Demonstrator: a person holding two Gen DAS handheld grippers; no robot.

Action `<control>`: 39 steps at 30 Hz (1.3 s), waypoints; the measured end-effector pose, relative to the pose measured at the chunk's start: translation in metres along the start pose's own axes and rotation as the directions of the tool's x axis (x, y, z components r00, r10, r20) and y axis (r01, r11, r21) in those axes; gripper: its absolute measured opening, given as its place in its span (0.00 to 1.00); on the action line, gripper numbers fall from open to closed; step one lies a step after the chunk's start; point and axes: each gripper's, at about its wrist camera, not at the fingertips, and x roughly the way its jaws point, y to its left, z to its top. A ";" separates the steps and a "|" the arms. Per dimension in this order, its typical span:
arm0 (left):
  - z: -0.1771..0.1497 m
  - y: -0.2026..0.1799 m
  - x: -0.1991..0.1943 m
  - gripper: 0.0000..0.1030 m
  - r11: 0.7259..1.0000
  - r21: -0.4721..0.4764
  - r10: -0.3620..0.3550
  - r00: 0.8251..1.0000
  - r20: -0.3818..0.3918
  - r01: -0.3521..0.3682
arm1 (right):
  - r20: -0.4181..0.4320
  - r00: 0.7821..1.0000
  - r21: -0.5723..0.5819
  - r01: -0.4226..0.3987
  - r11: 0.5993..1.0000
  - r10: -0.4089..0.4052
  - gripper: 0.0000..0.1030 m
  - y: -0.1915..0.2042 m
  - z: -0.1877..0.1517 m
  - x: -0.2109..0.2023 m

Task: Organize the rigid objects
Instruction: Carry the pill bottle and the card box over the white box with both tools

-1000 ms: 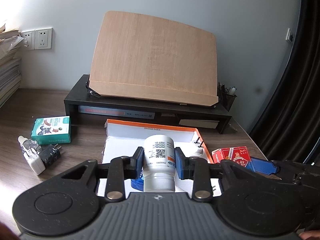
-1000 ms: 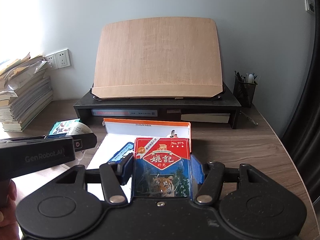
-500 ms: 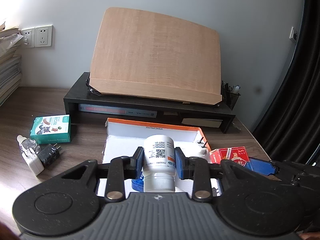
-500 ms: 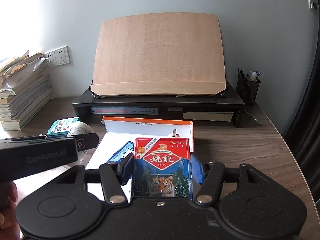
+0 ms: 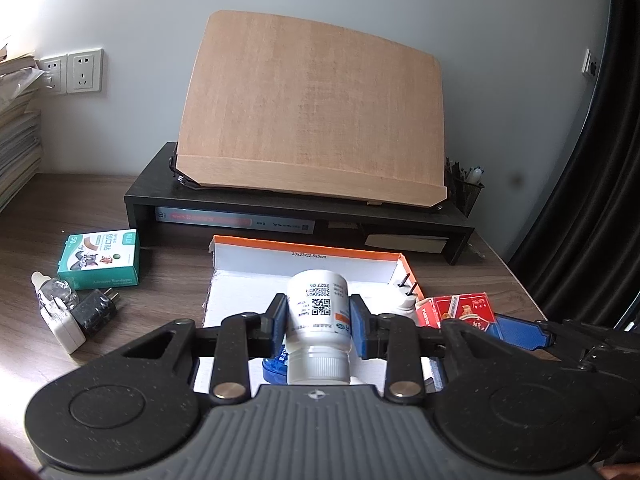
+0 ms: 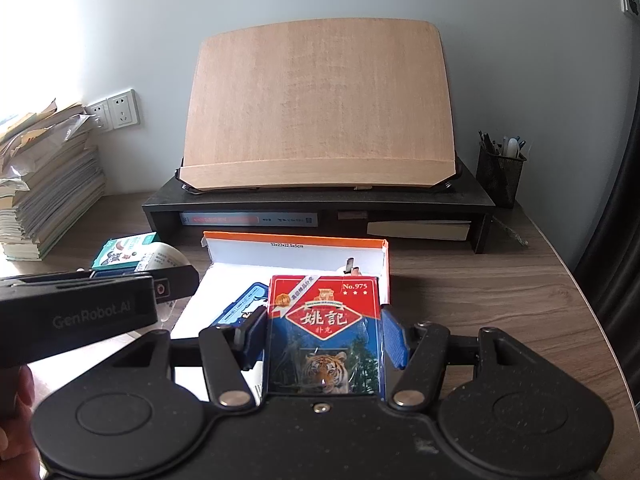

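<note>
left gripper (image 5: 318, 322): blue pads clamped on a white pill bottle (image 5: 318, 316), cap toward the camera, lower centre of frame. right gripper (image 6: 324, 336): jaws closed on a playing-card box (image 6: 325, 334), tiger face up, lower centre. both are held over the open white box with orange rim (image 5: 306, 249), mid-frame; a blue case (image 6: 240, 305) lies inside it. left of the box on the wooden desk (image 5: 168, 268): green carton (image 5: 100, 258), dropper bottle (image 5: 50, 290), black plug (image 5: 96, 312). behind, a black shelf riser (image 6: 320, 202) carries a tilted wooden board (image 6: 320, 108).
</note>
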 end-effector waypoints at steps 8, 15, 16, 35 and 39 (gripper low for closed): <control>0.001 -0.001 0.001 0.32 1.000 0.003 0.003 1.000 0.000 -0.003 | -0.002 1.000 -0.001 -0.004 1.000 0.004 0.69 -0.001 0.000 0.001; 0.001 -0.003 0.002 0.32 1.000 0.003 0.006 1.000 -0.002 -0.006 | -0.005 1.000 -0.001 -0.007 1.000 0.007 0.69 -0.003 0.000 0.002; 0.001 -0.003 0.002 0.32 1.000 0.004 0.006 1.000 -0.002 -0.006 | -0.005 1.000 -0.001 -0.008 1.000 0.008 0.69 -0.003 -0.001 0.002; -0.001 -0.008 0.002 0.32 1.000 0.004 0.009 1.000 -0.002 -0.009 | -0.004 1.000 0.006 -0.016 1.000 0.016 0.69 -0.007 -0.002 -0.001; -0.002 -0.009 0.003 0.32 1.000 0.002 0.013 1.000 -0.001 -0.013 | -0.006 1.000 0.005 -0.016 1.000 0.016 0.69 -0.007 -0.003 -0.001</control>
